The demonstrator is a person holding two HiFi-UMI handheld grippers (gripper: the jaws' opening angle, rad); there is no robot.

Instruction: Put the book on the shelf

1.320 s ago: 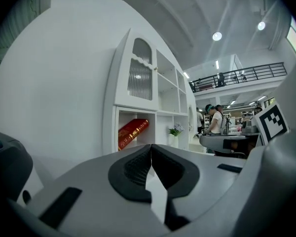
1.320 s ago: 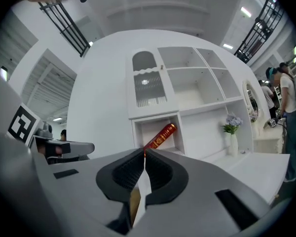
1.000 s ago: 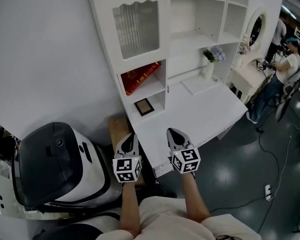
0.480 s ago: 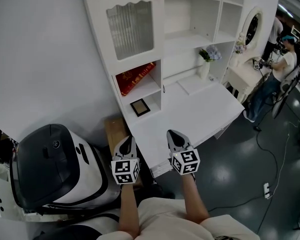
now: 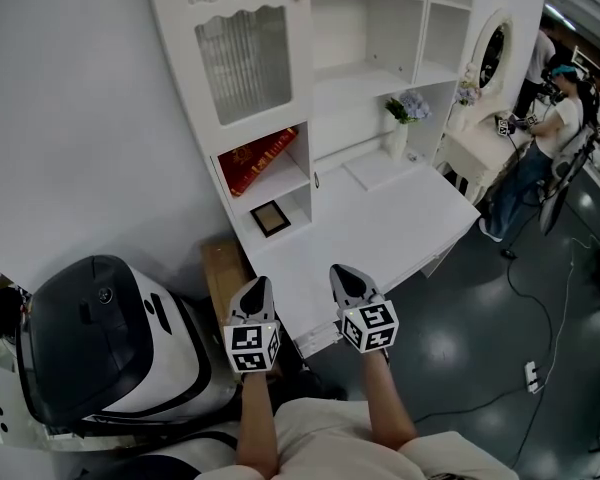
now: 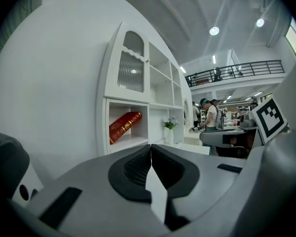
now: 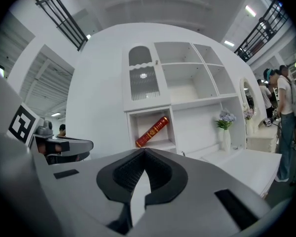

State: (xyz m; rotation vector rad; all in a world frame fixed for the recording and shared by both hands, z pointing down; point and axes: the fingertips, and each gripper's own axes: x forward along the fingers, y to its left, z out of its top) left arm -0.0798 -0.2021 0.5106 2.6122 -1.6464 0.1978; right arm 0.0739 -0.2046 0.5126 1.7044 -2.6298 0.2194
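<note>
1. Head view: the left gripper point(image 5: 259, 288) and right gripper point(image 5: 344, 274) hover at the near edge of the white worktop point(image 5: 380, 218). The red book point(image 5: 258, 157) leans in a shelf point(image 5: 285, 183) cubby, its cover print unreadable.
2. Left gripper view: the fingers point(image 6: 135, 167) are pressed together and empty. The gripper's body hides the worktop, and the book point(image 6: 124, 126) leans beyond.
3. Right gripper view: the fingers point(image 7: 160, 172) are together, holding nothing. The book point(image 7: 152, 131) sits tilted in the cubby.

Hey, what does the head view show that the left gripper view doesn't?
Only the head view: a small framed picture lying below the book, and a cable on the dark floor. Only the left gripper view: a railed balcony and ceiling lights. Both: the red book leaning in the white shelf, and the flower vase.
</note>
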